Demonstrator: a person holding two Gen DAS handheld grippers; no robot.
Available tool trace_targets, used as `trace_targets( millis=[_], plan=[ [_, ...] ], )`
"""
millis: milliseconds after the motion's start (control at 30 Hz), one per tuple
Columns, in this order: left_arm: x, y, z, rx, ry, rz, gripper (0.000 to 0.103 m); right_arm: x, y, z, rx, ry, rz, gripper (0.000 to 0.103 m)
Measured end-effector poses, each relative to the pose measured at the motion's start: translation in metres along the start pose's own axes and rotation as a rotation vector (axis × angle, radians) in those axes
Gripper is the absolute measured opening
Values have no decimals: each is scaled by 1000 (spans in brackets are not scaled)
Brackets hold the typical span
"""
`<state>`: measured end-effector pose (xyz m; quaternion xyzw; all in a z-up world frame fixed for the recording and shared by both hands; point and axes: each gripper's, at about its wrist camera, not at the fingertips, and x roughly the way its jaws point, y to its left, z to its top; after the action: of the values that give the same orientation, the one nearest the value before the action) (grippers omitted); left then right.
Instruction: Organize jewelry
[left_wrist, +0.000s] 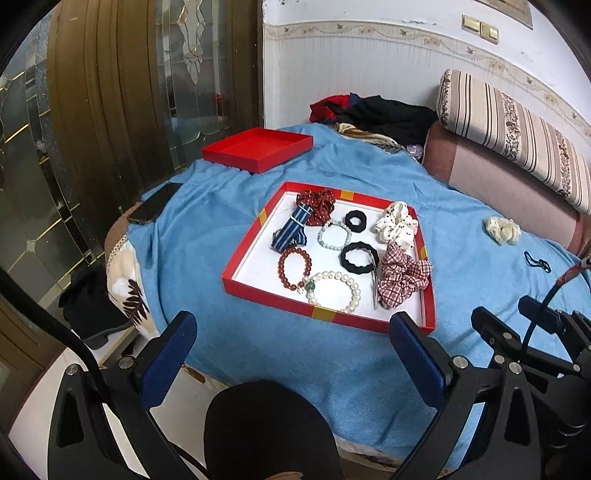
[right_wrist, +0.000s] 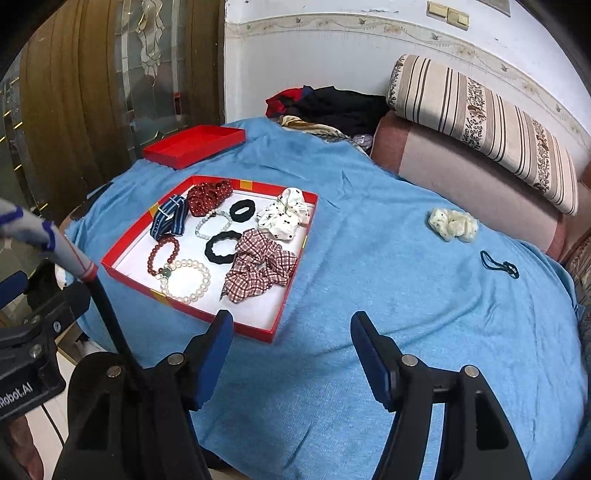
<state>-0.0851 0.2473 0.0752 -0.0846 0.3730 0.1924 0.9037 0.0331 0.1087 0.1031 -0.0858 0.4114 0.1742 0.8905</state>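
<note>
Both my grippers hang over the near edge of the blue towelling cloth (right_wrist: 369, 295), and neither holds a thing: my left gripper (left_wrist: 293, 338) stands with its blue pads wide apart and nothing between them, and my right gripper (right_wrist: 291, 341) is spread too, only cloth showing in the gap. The shallow red cardboard tray with the white floor (left_wrist: 258, 258) sits ahead to the left, crowded already: a white pearl bracelet (left_wrist: 338, 291) touching a dark red bead bracelet (left_wrist: 293, 267), a pale bead bracelet (left_wrist: 334, 234), two black ruffled hair ties, a red checked fabric scrunchie (left_wrist: 402, 275) spilling over the right wall. Still out on the cloth, far right, lie a cream dotted scrunchie (right_wrist: 453, 223) and, nearer, a thin dark elastic hair tie (right_wrist: 498, 264). The red lid (right_wrist: 194, 144) waits at the far left. Risks, as I judge them: that elastic lies flat, so my pads could pinch the cloth with it and drag the tray askew. The soft scrunchie may spring out of a shallow grip. And dropping either into that packed tray could land it on the pearls or tip the checked scrunchie over the edge.
</note>
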Motion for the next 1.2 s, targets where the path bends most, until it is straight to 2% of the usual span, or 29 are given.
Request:
trace_targets(
  millis=[400,700,900,1200],
  plan=[
    [23,-4,7,-1,57,-46,103,14,0,5,-10,8,-23,72],
    [48,-21,12,26,110,-80,103,33,-26,7,45,41,-54,73],
    [67,-31,17,45,134,-74,103,43,-26,12,40,46,-51,73],
    [84,-26,28,43,127,-49,103,57,-22,19,24,49,-42,73]
  ],
)
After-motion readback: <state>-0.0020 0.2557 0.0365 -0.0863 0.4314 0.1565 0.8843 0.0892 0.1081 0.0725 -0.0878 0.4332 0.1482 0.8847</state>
